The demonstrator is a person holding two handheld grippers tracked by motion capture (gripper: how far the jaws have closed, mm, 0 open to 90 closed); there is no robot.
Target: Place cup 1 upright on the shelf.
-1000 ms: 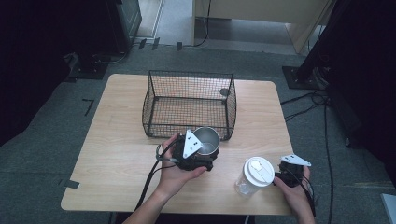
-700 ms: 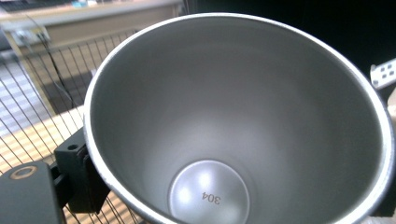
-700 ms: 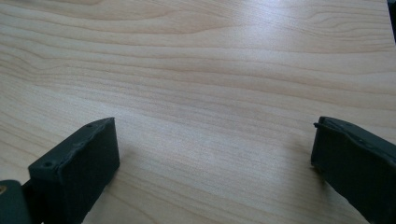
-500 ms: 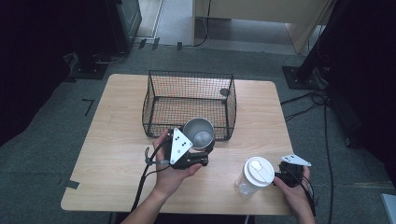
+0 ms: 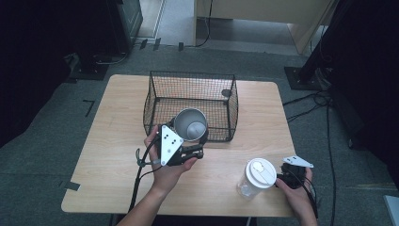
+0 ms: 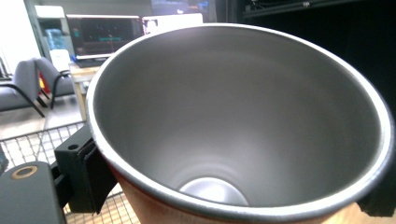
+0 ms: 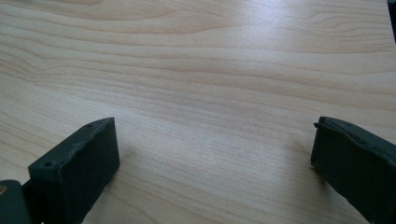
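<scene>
A steel cup (image 5: 190, 124) hangs above the table at the front wall of the black wire basket (image 5: 156, 94). It is tipped so that its mouth faces up and toward the person. My left gripper (image 5: 195, 139) is shut on its lower body. In the left gripper view the cup's bare inside (image 6: 243, 116) looms close, with a black jaw against each side of it and the left gripper (image 6: 231, 189) around its base. My right gripper (image 5: 287, 179) rests low at the front right of the table. Its jaws stand wide apart over bare wood, as the right gripper (image 7: 210, 163) view shows.
A clear plastic cup with a white lid (image 5: 257, 176) stands upright just left of the right gripper. A small dark round thing (image 5: 226, 92) sits at the basket's far right corner. The wooden table (image 5: 108, 141) ends near both forearms.
The left gripper has lifted the steel cup up and to the left, toward the basket, and tipped its mouth more toward the person. The right hand and the lidded cup stayed put.
</scene>
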